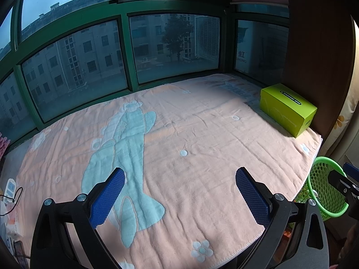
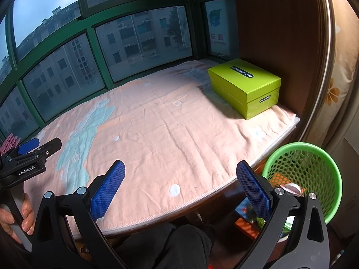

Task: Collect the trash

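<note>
Left gripper (image 1: 179,192) and right gripper (image 2: 180,186): both jaws spread wide, holding nothing, above the peach towelling blanket (image 2: 157,130). Green perforated plastic basket (image 2: 314,168), near right, contains scraps.

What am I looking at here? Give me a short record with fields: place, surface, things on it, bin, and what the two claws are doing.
place: window ledge under green-framed windows
surface: pink blanket with a pale blue figure
things on it: green box, closed, in the far right corner
bin: green basket beside the ledge, lower than it, some trash inside
left gripper: open, empty, over the blanket
right gripper: open, empty, at the ledge's edge near the basket
</note>
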Available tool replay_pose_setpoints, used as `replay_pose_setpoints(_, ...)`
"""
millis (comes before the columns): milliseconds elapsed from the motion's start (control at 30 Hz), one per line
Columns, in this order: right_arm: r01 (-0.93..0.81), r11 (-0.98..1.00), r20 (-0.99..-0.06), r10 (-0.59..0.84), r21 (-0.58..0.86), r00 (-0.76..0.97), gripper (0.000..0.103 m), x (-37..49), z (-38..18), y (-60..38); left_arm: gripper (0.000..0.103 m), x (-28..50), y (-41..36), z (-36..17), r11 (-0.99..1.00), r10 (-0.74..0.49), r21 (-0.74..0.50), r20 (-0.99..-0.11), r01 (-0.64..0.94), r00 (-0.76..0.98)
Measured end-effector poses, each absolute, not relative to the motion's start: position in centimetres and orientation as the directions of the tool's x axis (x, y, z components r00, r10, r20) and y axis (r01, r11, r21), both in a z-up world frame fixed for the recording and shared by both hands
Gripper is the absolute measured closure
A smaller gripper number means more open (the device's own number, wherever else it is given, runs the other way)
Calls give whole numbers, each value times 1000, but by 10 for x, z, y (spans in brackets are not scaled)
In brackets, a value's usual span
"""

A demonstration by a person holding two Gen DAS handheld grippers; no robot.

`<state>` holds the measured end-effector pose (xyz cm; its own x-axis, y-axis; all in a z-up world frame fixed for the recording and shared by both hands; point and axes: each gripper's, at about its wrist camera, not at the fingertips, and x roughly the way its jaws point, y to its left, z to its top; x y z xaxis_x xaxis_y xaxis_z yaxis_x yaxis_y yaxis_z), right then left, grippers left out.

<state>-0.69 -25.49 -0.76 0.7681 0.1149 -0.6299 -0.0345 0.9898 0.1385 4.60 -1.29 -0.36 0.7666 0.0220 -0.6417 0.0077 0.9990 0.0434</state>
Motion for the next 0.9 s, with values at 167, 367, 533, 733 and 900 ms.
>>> replay_pose_setpoints(167,-33,989,-632,117,143,766,5,-7,-9,-254,7,46,-13,-3,999,22,45,-644,8,765)
replay_pose_setpoints(367,-35,989,-633,119,144,765,5,-7,-10,-253,7,45,-14,-3,999,20,43,-645,10,764)
replay_pose_setpoints(533,-33,989,-633,117,142,765,5,-7,-10,-254,7,46,-16,-3,999,16,45,-644,17,765)
replay_pose_setpoints(733,-38,989,-633,122,145,765,5,-7,-11,-253,7,46,-17,-3,999,14,45,-639,20,769)
replay_pose_setpoints(900,-38,988,-633,124,147,764,5,-7,-11,-253,7,46,-17,-4,999,12,45,-642,22,766)
